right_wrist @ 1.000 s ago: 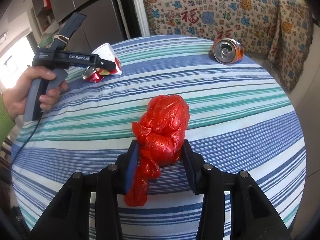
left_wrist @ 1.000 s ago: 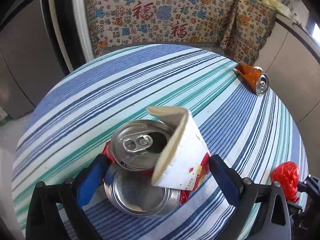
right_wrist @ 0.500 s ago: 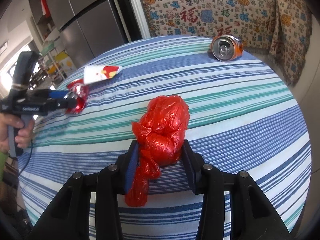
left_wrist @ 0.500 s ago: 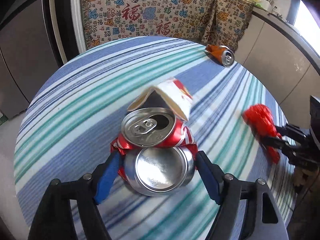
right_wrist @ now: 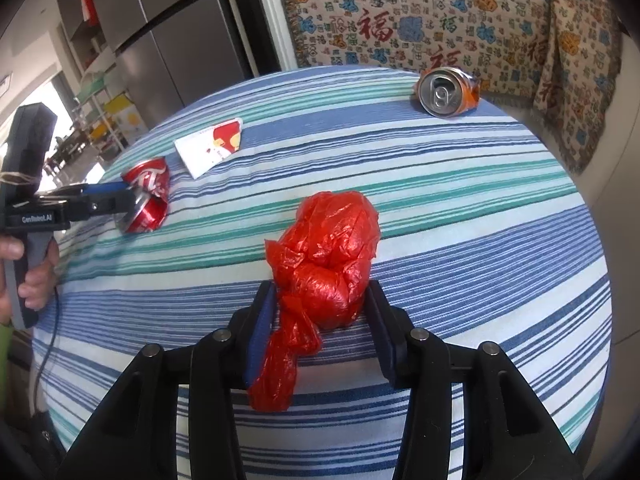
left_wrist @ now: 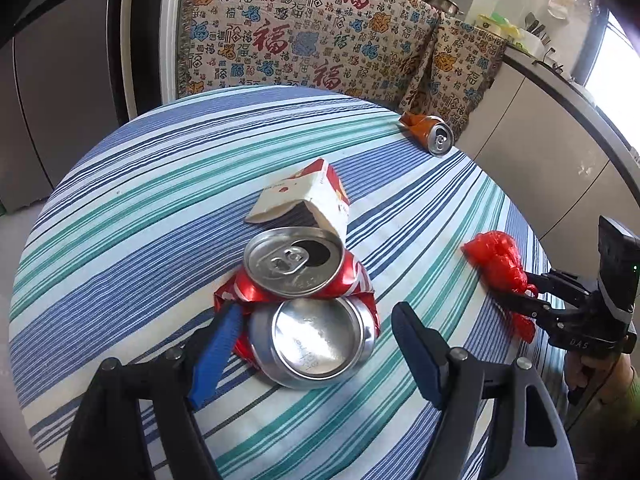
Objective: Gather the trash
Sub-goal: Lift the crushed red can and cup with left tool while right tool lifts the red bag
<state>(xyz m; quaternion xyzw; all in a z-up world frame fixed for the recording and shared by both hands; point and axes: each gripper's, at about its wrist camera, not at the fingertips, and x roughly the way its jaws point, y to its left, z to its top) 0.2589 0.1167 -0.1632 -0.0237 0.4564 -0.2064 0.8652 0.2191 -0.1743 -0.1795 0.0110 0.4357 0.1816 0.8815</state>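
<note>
A crushed red can (left_wrist: 308, 304) lies on the striped round table (left_wrist: 132, 208), between the fingers of my left gripper (left_wrist: 316, 344). The left finger touches it and the right finger stands apart, so the gripper is open. A flattened white and red paper cup (left_wrist: 308, 200) lies just beyond the can. My right gripper (right_wrist: 320, 316) is shut on a crumpled red plastic bag (right_wrist: 328, 256) that rests on the table. The can (right_wrist: 146, 196) and the cup (right_wrist: 210, 146) also show in the right wrist view. An orange can (right_wrist: 448, 92) lies at the far edge.
A patterned cloth with red characters (left_wrist: 304, 36) covers a bench behind the table. A grey fridge (right_wrist: 168, 36) stands at the back left. Grey cabinets (left_wrist: 556, 152) run along the right. The table edge is close under both grippers.
My left gripper pulled back from the cup, which now lies flat beyond the can. The gripper has opened a little around the red can. My right gripper and the bag have not moved.
</note>
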